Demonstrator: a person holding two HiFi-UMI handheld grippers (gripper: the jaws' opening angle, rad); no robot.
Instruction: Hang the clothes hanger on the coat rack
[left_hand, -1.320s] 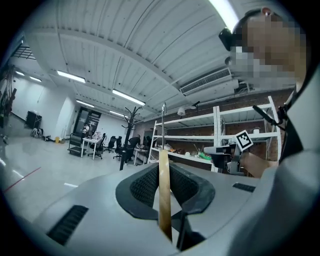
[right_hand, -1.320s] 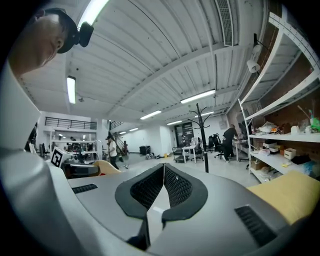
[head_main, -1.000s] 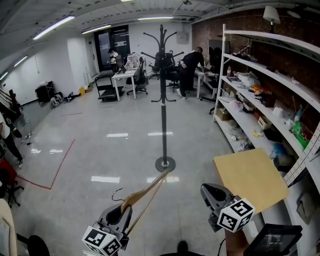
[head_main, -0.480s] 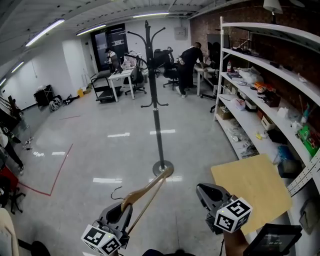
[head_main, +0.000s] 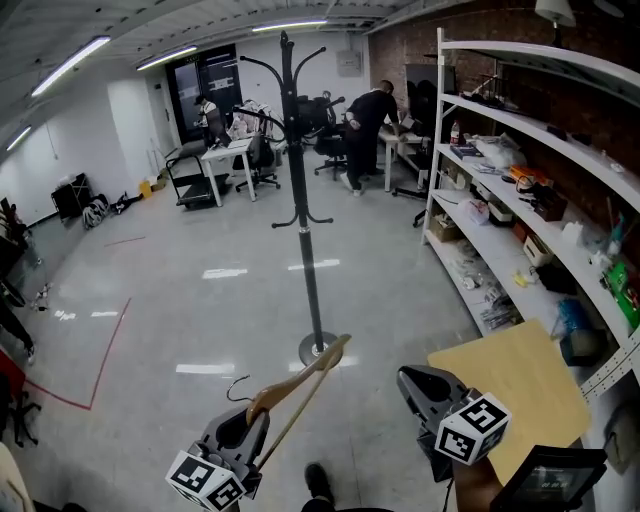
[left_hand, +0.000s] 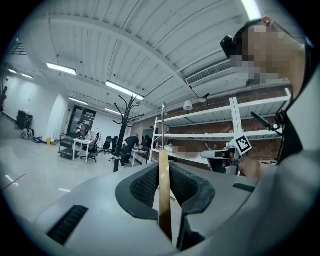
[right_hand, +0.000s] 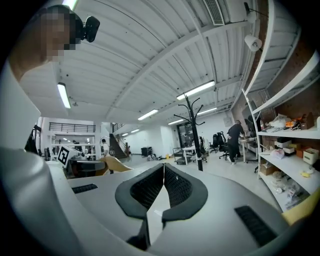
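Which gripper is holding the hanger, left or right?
The left gripper: its jaws clamp the wooden clothes hanger edge-on. The right gripper has its jaws shut together with nothing between them.

I find nothing I can read: no words, numbers or brand marks are legible anywhere. The cubes on my left gripper (head_main: 240, 428) and right gripper (head_main: 418, 385) bear only black-and-white square patterns, no letters. Any print on the goods along the shelf (head_main: 433, 130) is too small to make out.
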